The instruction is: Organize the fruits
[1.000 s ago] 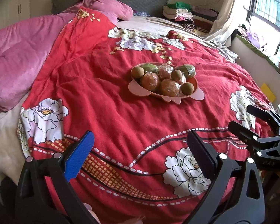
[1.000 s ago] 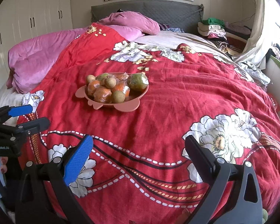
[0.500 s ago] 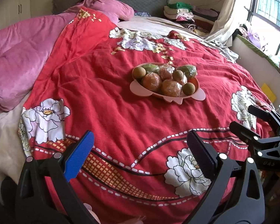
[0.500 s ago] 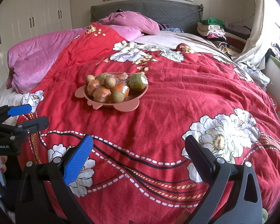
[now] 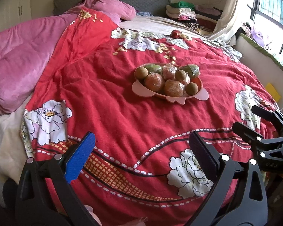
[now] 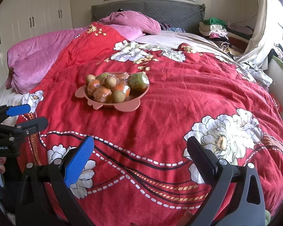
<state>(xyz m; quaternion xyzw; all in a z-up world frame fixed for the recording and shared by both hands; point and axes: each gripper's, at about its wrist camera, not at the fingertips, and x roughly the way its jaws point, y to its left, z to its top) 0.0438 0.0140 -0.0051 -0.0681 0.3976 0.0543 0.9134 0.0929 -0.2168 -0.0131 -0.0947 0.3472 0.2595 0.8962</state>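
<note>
Fruits (image 5: 168, 80) lie heaped in a pink dish (image 5: 141, 90) near the middle of the red flowered bedspread (image 5: 113, 113): wrapped orange ones, round brown ones, and green ones at the far side. My left gripper (image 5: 141, 156) hangs above the near edge of the bed, fingers spread wide, nothing between them. My right gripper (image 6: 139, 156) is likewise wide open and empty, well short of the dish. Each gripper shows at the edge of the other's view. A pink quilt (image 6: 43, 60) is bunched at the left.
</note>
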